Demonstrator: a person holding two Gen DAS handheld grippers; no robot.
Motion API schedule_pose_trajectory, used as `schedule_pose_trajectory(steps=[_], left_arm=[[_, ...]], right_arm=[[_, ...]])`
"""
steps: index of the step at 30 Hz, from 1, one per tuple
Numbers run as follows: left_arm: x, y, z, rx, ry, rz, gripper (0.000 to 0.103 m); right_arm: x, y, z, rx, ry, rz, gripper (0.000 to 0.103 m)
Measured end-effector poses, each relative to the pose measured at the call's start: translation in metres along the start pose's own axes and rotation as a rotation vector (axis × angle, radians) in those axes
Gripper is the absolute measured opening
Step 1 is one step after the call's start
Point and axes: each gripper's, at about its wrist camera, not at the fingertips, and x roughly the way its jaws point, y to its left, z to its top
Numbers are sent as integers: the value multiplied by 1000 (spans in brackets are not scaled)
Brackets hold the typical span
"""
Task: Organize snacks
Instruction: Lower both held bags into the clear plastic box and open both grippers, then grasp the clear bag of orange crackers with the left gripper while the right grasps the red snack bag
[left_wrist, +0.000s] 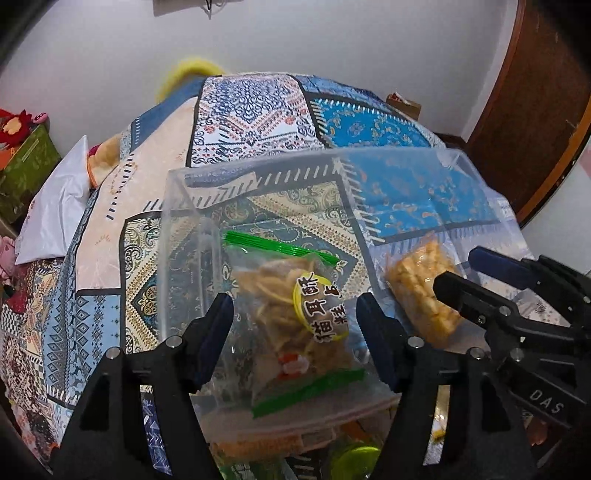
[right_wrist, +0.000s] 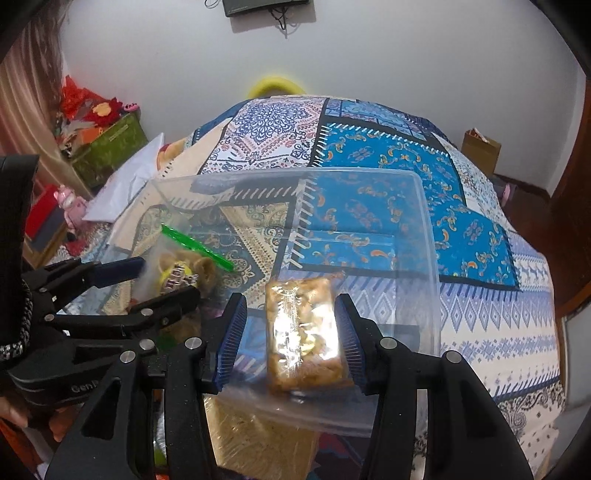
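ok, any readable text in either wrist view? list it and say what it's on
"猫耳酥": round yellow sticker on the zip bag in the clear box.
"DAS": body of the right tongs.
"Gen", rest cut off: body of the left tongs.
Sticker's other characters: too blurred.
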Motion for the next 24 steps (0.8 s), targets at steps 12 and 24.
schedule_pose_trajectory(steps=[12,24], left_arm=[[-107,-1,-15,24,-172,-32,69],[-176,2,-78,69,-226,-11,79]], right_arm=[[-82,12,-9,-34,-135,-10,52],[-145,34,-49,-64,-228,-13,63]])
